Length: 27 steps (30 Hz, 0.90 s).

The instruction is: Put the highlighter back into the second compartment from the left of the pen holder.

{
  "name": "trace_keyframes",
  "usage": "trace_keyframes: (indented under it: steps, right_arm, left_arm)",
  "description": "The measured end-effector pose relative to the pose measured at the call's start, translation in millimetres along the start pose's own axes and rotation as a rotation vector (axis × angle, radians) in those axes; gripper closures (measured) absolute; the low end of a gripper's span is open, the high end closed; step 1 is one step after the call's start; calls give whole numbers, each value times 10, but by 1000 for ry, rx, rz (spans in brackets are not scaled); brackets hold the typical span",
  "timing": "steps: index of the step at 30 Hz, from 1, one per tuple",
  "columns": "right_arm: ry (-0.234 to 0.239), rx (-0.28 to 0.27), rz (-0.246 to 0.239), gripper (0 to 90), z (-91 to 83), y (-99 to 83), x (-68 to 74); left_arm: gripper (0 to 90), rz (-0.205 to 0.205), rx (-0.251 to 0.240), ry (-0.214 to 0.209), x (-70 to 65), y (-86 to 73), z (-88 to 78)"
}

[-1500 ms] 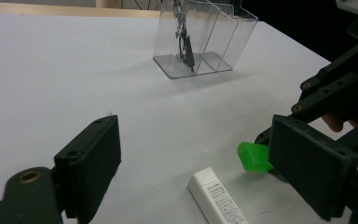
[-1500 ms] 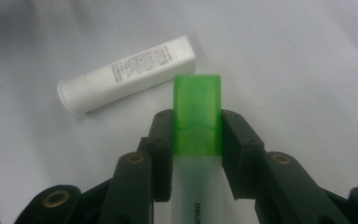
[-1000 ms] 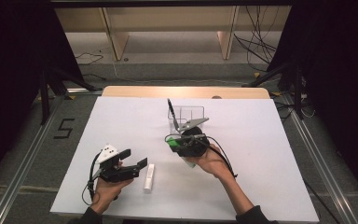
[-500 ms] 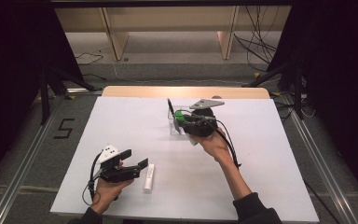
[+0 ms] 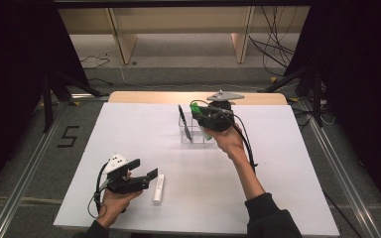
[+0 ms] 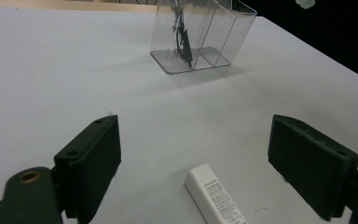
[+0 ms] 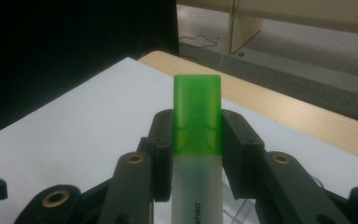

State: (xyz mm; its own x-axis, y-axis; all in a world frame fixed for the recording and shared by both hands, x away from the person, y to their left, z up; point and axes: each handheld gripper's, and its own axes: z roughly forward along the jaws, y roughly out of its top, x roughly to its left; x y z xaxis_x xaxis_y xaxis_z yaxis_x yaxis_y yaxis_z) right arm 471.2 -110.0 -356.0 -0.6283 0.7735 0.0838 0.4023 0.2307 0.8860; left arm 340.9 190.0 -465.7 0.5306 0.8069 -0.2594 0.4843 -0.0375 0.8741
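At about 7 o'clock on the white tabletop, the left gripper rests low with its jaws spread wide and nothing between them. It has not shifted over the last second. Just ahead of its jaws lies a white eraser, which also shows between the jaws in the left gripper view, untouched.

Toward 12 o'clock stands the clear organizer, with a black pen upright in its left compartment.

Over the organizer, at about 1 o'clock, the right gripper pinches a green-capped highlighter, with its pads clamped on the barrel just below the cap. A second ago this hand was nearer the person and lower, beside the organizer. It has since lifted and carried the highlighter away from the person, to above the compartments. The highlighter looks about ready to be lowered into a free slot.
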Motion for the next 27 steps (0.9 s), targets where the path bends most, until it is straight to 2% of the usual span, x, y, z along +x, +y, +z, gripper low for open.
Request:
trace_keyframes:
  steps: [7, 12, 18, 27]
  right_arm:
    - [-15, -30, -22, 675, 102, 94, -34]
    - [-30, -42, -1, 675, 190, 150, -74]
    - [-40, -61, 33, 675, 267, 201, -132]
    - [-60, -68, 42, 675, 374, 244, -162]
  left_arm:
    - [169, 5, 7, -4, -1, 0, -1]
    - [169, -4, 0, -4, 2, -1, 2]
    - [169, 4, 7, -6, -4, 1, -2]
    - [169, 1, 5, -12, -20, 0, 3]
